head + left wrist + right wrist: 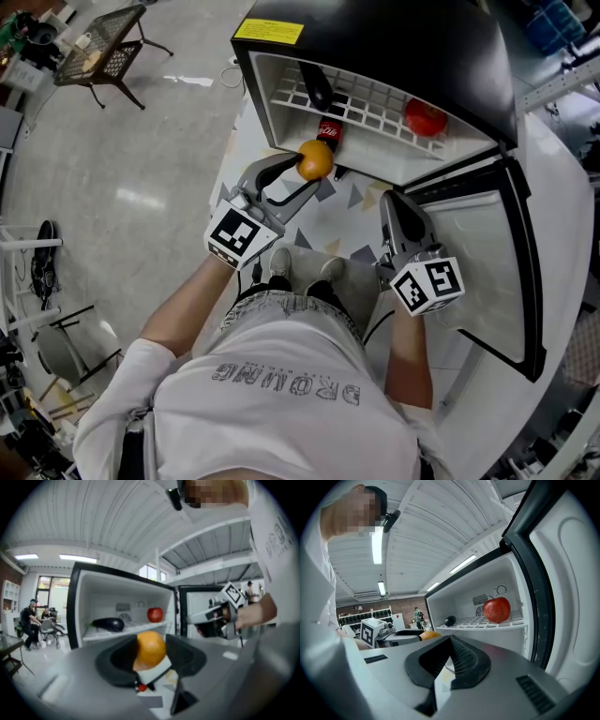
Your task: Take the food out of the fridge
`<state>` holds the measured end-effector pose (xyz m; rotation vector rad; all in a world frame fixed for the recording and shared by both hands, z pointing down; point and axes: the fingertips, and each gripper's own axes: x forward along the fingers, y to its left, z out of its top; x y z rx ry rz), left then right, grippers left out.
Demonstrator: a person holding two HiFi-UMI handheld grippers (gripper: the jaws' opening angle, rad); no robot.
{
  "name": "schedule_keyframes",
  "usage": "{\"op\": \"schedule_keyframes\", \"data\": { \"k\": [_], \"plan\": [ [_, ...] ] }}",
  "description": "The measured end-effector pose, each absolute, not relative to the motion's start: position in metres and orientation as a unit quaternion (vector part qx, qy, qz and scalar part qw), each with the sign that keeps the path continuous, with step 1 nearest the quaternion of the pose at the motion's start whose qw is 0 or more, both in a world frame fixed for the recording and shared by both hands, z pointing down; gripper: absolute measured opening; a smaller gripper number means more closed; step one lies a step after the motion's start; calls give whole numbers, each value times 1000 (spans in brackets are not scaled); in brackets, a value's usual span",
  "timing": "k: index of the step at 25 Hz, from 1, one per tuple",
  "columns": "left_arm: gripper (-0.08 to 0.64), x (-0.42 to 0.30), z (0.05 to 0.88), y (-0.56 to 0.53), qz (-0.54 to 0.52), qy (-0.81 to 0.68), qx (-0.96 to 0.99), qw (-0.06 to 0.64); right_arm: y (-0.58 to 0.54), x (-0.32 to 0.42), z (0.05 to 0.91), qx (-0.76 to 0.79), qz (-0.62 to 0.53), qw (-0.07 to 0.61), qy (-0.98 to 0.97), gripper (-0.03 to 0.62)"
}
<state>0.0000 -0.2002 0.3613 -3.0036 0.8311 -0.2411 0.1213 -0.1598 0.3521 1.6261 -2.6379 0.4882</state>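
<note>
A small black fridge [487, 66] stands open with its door [487, 262] swung out to the right. On its white wire shelf [375, 103] lie a dark eggplant [317, 86] [108, 624] and a red apple [426, 117] [497, 610]. My left gripper [315, 169] [151, 656] is shut on an orange [315, 159] [151, 648], held just in front of the fridge opening. A cola bottle [328, 131] shows right behind the orange. My right gripper [394, 201] [450, 641] is shut with nothing in it, beside the door's inner side.
A patterned mat [337, 211] lies in front of the fridge, under the person's shoes [279, 262]. A wire-mesh table [103, 47] stands at the far left on the shiny floor. People stand in the background of the left gripper view [32, 620].
</note>
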Motion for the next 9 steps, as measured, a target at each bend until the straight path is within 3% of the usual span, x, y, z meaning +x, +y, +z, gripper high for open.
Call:
{"op": "schedule_keyframes", "data": {
  "k": [9],
  "plan": [
    [189,6,357,-206,-66,265,-962,9,-172,120,354,510,155,6,-846,0]
  ]
}}
